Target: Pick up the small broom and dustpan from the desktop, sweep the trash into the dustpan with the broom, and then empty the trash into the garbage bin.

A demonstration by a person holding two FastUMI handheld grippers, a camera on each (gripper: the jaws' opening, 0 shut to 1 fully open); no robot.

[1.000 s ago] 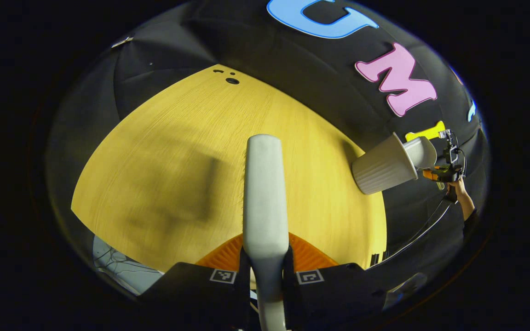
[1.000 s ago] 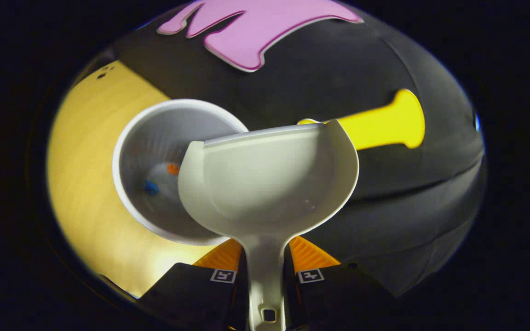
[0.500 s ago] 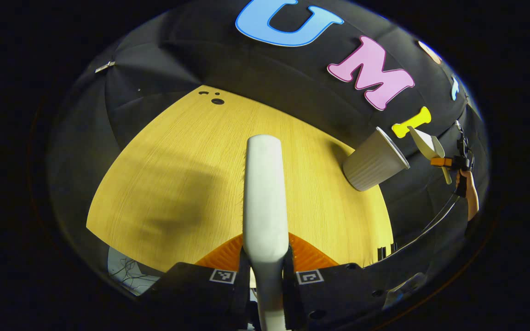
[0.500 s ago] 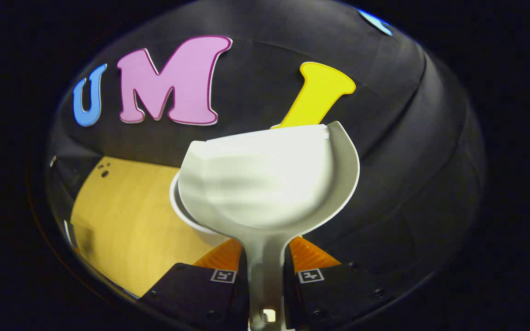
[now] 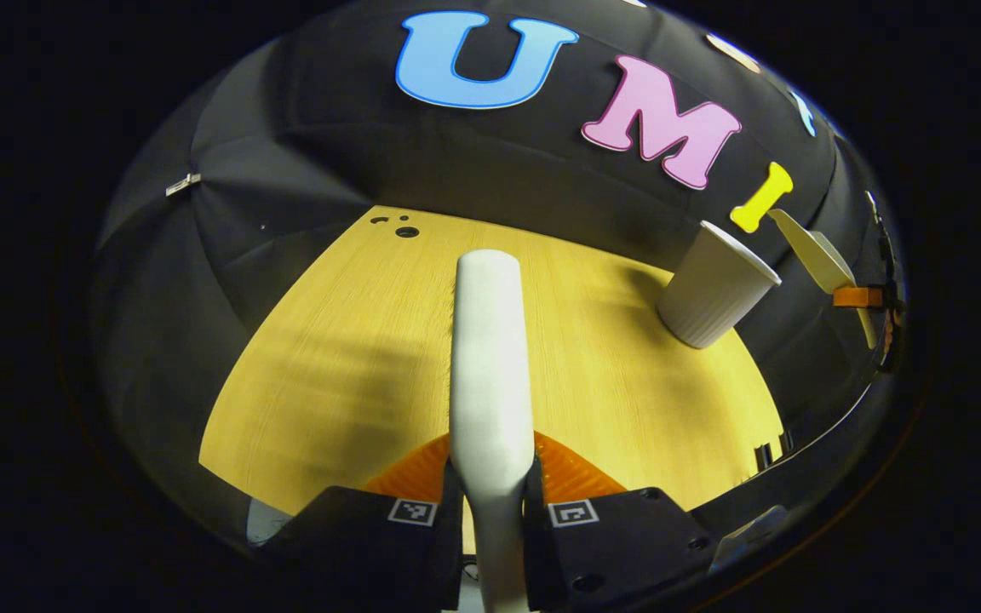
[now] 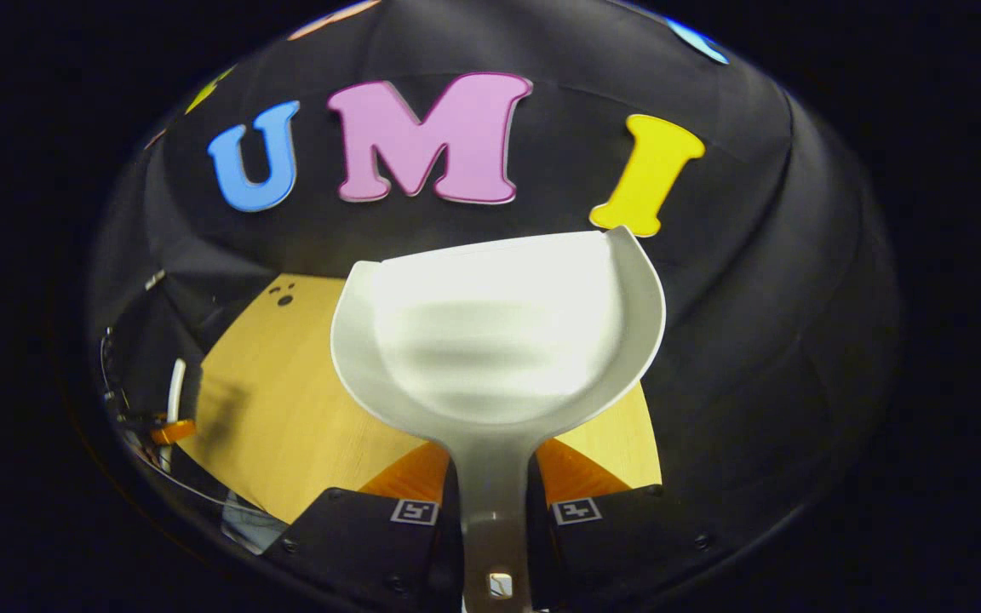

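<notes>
Left gripper [image 5: 490, 477] clamps the broom [image 5: 489, 358] handle above the counter [image 5: 354, 358]. Right gripper [image 6: 490, 485] grips the dustpan [image 6: 499, 340] handle; bin [image 5: 716, 285] stands upright on the counter.

smooth matt plastic dustpan [image 6: 499, 340] and broom [image 5: 489, 358], ribbed bin [image 5: 714, 285], wood-grain desktop [image 5: 354, 358]

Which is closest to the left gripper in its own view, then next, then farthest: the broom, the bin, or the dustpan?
1. Broom, held between the left gripper fingers.
2. Bin, standing on the table, right.
3. Dustpan, past the bin, far right.
</notes>
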